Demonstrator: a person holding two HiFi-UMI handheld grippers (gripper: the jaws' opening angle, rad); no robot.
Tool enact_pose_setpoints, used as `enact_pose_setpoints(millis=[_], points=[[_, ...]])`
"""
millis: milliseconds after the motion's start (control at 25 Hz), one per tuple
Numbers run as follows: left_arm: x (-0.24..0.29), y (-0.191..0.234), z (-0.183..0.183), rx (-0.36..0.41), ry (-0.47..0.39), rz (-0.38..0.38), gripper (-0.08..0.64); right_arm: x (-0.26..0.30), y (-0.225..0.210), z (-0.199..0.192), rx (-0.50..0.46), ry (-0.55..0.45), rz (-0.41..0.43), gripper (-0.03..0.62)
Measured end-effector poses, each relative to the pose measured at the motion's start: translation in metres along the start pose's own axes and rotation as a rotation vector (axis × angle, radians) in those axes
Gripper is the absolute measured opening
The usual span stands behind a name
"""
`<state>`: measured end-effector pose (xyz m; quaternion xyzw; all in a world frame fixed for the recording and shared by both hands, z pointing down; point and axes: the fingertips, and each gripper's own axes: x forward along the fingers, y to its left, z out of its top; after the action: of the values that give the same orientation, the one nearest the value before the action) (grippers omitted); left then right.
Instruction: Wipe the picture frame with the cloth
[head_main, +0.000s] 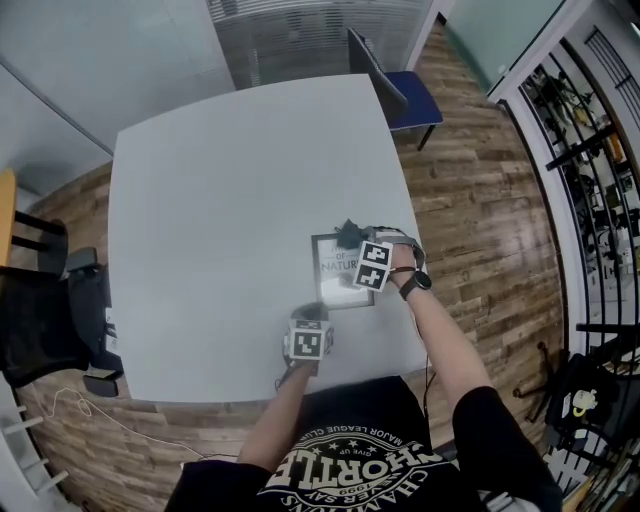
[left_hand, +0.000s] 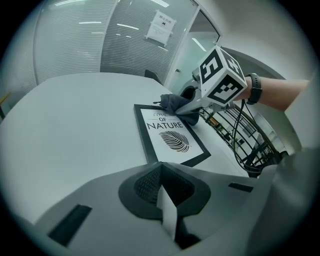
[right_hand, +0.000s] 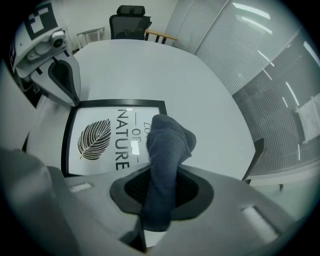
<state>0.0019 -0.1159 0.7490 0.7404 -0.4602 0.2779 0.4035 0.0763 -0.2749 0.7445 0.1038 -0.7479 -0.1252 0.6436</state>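
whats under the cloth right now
The cloth, clamped in the right gripper, lies over the picture frame. The leaf and OF NATURE show; the line of print beyond them is partly covered.

You're in an office meeting room here. A big white desk (head_main: 220, 200) fills the middle, with a blue chair (head_main: 412, 98) at its far corner and a black office chair (right_hand: 129, 20) off another side. Glass walls with blinds (head_main: 300, 35) close it in, and there's a paper notice (left_hand: 161, 27) on one pane. Wood-plank floor (head_main: 480, 210) underfoot, a black rack (head_main: 590, 150) to your right.
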Motion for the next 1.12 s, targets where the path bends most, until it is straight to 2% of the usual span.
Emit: enact_pose_setpoints(millis=[200,440,560,680,840,1120], points=[[0.0,-0.005,0.001,-0.006,-0.001,-0.014,0.005,-0.007,0.003,0.008,0.027,-0.019,-0.012,0.078],[-0.003,-0.005,0.003,-0.015,-0.012,-0.036,0.005,-0.021,0.014,0.084,-0.009,-0.156,-0.01,0.078],[0.0,-0.006,0.001,-0.018,-0.004,-0.053,0.005,-0.017,0.023,0.114,-0.049,-0.173,-0.003,0.078],[0.0,-0.003,-0.001,-0.03,-0.005,-0.061,0.005,-0.007,0.03,0.127,-0.069,-0.158,0.0,0.078],[-0.001,-0.001,-0.001,-0.028,-0.004,-0.062,0.005,0.004,0.035,0.117,-0.076,-0.111,-0.003,0.078],[0.0,-0.002,0.0,-0.03,-0.007,-0.058,0.005,0.002,0.03,0.058,-0.046,-0.032,-0.016,0.078]])
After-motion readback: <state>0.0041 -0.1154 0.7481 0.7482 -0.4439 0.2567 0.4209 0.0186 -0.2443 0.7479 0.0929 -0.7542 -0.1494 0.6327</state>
